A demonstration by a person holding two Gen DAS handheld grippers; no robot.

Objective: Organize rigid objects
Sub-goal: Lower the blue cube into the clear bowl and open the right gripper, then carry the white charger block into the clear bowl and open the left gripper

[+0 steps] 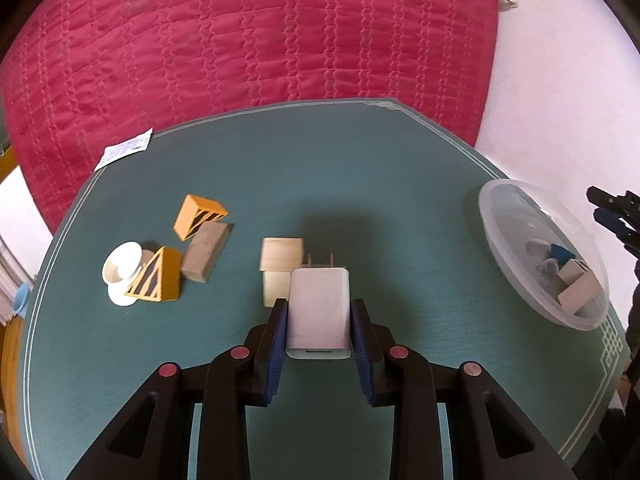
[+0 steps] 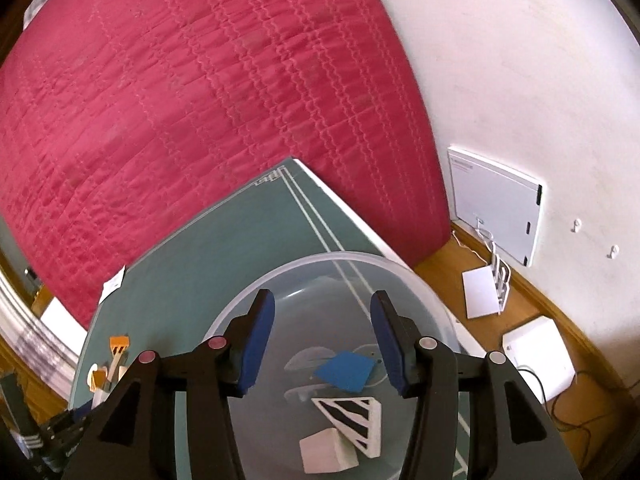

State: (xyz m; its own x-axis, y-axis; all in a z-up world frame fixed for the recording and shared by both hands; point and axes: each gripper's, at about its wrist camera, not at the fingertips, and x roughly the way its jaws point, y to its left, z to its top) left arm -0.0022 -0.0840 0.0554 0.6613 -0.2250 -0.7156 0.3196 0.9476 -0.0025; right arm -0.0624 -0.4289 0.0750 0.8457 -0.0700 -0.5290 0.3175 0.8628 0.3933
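Left gripper (image 1: 319, 312) is clamped on the white charger (image 1: 319, 312), blue pads pressing both of its sides, prongs pointing away from the camera; the charger is held above the green table (image 1: 320, 184), toward the near middle. Just beyond the charger, partly hidden by it, stands a pale wooden block (image 1: 280, 268). Further left of the charger is a cluster: brown wooden block (image 1: 206, 252), orange striped wedge (image 1: 198, 216) behind it, a second orange striped wedge (image 1: 156, 280) touching a white spool-like piece (image 1: 122, 268). A paper packet (image 1: 124, 150) lies at the table's far left edge, well away from the charger. Right of the charger, at the table's edge, sits the clear plastic bowl (image 1: 500, 216), nothing between the two. Right gripper (image 2: 322, 344) hangs over that bowl (image 2: 256, 296), jaws partly apart, nothing between the pads. Inside the bowl: blue flat piece (image 2: 346, 372), white striped wedge (image 2: 354, 420), white block (image 2: 326, 456), the last two touching. Red quilted bedspread (image 1: 260, 40) lies beyond the table. On the floor right of the bowl: white boxes (image 2: 538, 354) and cables.
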